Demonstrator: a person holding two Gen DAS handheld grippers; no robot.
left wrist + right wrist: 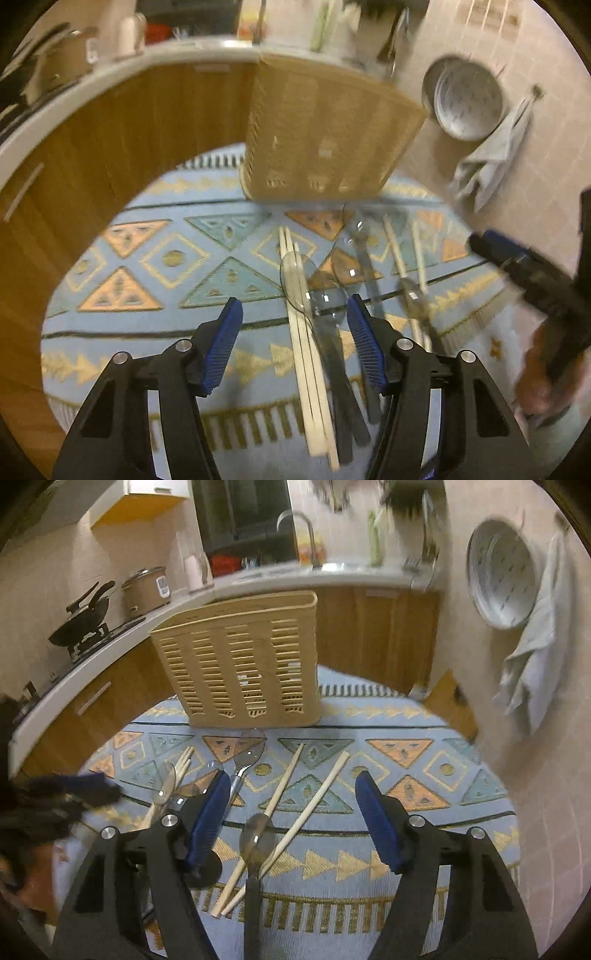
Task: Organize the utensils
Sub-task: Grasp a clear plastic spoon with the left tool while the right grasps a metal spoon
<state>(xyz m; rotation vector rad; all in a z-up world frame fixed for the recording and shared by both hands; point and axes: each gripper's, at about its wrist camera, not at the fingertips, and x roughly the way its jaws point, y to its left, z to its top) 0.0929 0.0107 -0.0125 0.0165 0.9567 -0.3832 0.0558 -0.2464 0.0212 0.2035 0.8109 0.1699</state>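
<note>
Utensil basket: beige slotted plastic, upright on the patterned mat; contents not discernible.
Spoons: clear bowls, dark handles, loose on mat before basket.
Chopsticks: pale, slender, scattered alongside.
Left tongs: released, above spoon and chopsticks.
Right tongs: released, grasping nothing.

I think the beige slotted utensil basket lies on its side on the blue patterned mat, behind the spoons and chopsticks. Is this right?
Not quite. The basket stands upright on the mat, its open top facing up, as the right wrist view shows. The rest holds: it is beige and slotted, and it stands behind the spoons and chopsticks.
</note>
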